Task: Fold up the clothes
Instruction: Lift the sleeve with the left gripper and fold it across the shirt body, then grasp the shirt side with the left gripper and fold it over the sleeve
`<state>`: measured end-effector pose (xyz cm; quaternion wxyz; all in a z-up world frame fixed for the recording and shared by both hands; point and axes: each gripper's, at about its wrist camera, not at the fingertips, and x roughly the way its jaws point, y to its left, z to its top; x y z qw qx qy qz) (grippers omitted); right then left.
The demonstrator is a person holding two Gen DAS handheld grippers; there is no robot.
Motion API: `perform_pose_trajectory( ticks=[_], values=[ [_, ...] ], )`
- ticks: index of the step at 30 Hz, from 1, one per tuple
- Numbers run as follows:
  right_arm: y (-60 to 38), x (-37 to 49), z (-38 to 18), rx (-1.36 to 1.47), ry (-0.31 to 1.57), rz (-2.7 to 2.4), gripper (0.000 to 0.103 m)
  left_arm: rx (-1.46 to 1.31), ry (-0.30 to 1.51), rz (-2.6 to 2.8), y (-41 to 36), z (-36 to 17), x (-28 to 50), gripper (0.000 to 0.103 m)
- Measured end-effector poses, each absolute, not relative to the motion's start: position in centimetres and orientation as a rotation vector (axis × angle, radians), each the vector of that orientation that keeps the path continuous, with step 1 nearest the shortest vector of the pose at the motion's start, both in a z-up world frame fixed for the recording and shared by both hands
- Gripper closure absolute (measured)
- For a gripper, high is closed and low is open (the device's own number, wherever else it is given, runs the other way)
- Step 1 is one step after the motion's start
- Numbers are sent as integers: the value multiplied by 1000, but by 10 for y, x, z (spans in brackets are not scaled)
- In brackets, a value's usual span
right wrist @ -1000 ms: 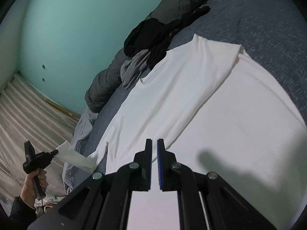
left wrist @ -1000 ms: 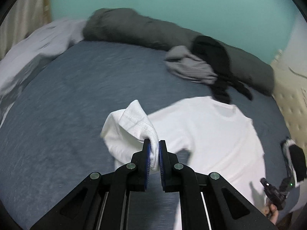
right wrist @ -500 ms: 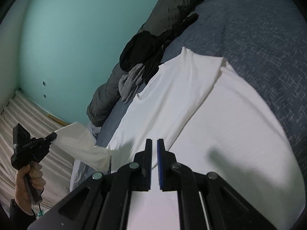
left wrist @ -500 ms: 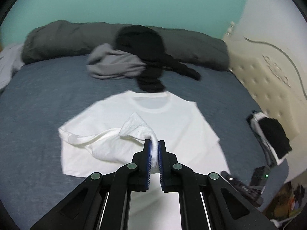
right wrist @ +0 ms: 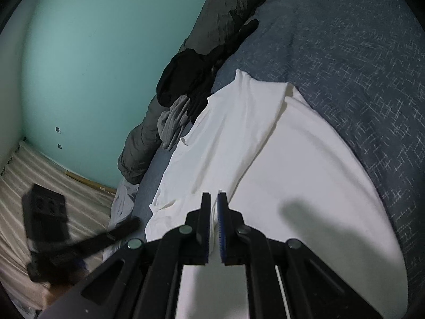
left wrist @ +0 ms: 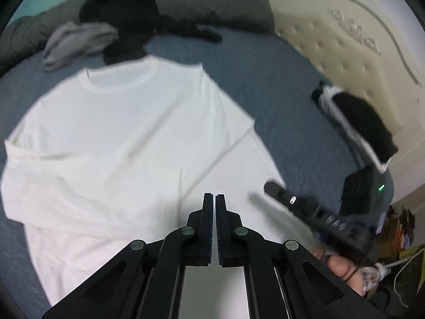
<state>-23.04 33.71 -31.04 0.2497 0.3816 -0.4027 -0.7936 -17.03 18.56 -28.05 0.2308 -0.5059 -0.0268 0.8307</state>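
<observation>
A white T-shirt [left wrist: 132, 138] lies flat on the blue bed cover [left wrist: 279, 93], collar toward the far side. One sleeve is folded in over the chest, and its folded edge [right wrist: 164, 207] shows in the right wrist view. My left gripper [left wrist: 214, 204] hangs above the shirt's lower middle, shut, with no cloth seen between its fingers. Over the lower part of the shirt [right wrist: 265, 159], my right gripper [right wrist: 213, 202] is shut too. Each gripper shows blurred in the other's view: the right gripper [left wrist: 273, 187] at the shirt's right edge, the left gripper [right wrist: 132, 223] at the shirt's left side.
A grey garment [left wrist: 77, 42] and a black garment [left wrist: 119, 13] lie heaped by a long grey bolster [left wrist: 212, 8] at the far side. A folded black and white stack [left wrist: 358, 127] sits near the cream headboard [left wrist: 358, 53]. A person's hand [left wrist: 342, 265] holds the right gripper.
The left gripper carried the sleeve across onto the shirt's body and no longer has it. It now sits over the shirt's lower middle, close to the right gripper.
</observation>
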Motion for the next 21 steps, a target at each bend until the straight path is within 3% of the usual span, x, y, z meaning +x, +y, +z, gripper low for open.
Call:
perform_pose_trajectory(
  ticks=[7,8,9,10,16,21],
  values=[
    [319,-236,-316,1116,-1031,-2122,97,-1444,-37,2393,132,-292,-161,101],
    [312,-237,-316,1128,-1014,-2109,90,-1459,-39,2410,120,-295,-161,101],
    [305,-238,-316,1140,-996,-2091,72,-1478,-42,2428,108,-300,-161,101],
    [296,-239,-316,1151,-976,-2069,64,-1501,-47,2443,96,-306,-161,101],
    [246,-242,-313,1219,-775,-2033,64,-1617,-92,2514,34,-339,-155,101],
    [228,-244,-328,1296,-729,-2022,64,-1644,-109,2533,6,-351,-150,101]
  ],
)
